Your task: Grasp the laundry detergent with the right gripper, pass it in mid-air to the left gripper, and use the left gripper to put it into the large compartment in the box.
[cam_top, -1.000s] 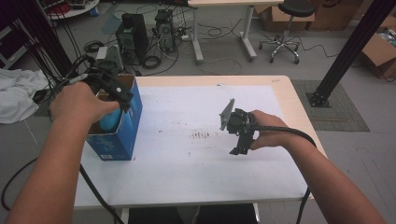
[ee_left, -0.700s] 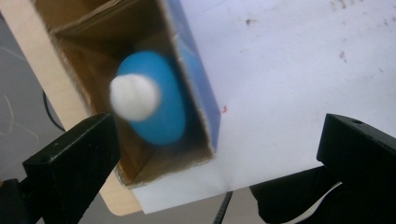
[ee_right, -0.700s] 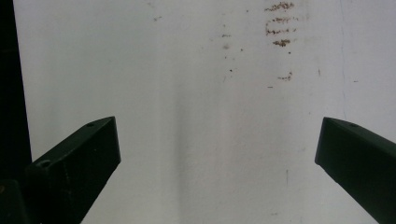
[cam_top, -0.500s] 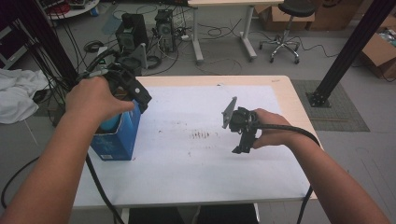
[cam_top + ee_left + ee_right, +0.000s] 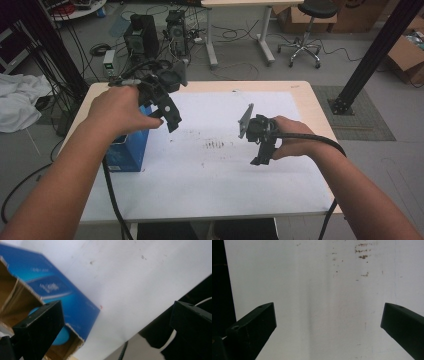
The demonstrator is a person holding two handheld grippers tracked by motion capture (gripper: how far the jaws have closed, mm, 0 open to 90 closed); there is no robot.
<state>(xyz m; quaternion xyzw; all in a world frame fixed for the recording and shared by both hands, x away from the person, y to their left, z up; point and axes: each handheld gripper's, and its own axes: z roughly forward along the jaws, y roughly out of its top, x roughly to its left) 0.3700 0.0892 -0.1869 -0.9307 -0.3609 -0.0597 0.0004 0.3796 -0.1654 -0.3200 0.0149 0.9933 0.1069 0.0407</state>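
Two released grippers over a white-topped bench, a blue box at its left edge.
The left gripper (image 5: 167, 112) hangs above the open blue box (image 5: 127, 150), jaws wide apart with nothing between them. The right gripper (image 5: 262, 150) hovers over the bare white sheet (image 5: 225, 175) toward the bench's (image 5: 305, 90) right side, jaws equally spread and empty, near some small dark specks (image 5: 215, 145).

Beyond the table's far edge we see a grey floor (image 5: 350, 65) strewn with cables, two computer towers (image 5: 157, 32), a white desk (image 5: 240, 20), a rolling stool (image 5: 305, 30), cardboard boxes (image 5: 407, 52) and a black diagonal strut (image 5: 372, 57).
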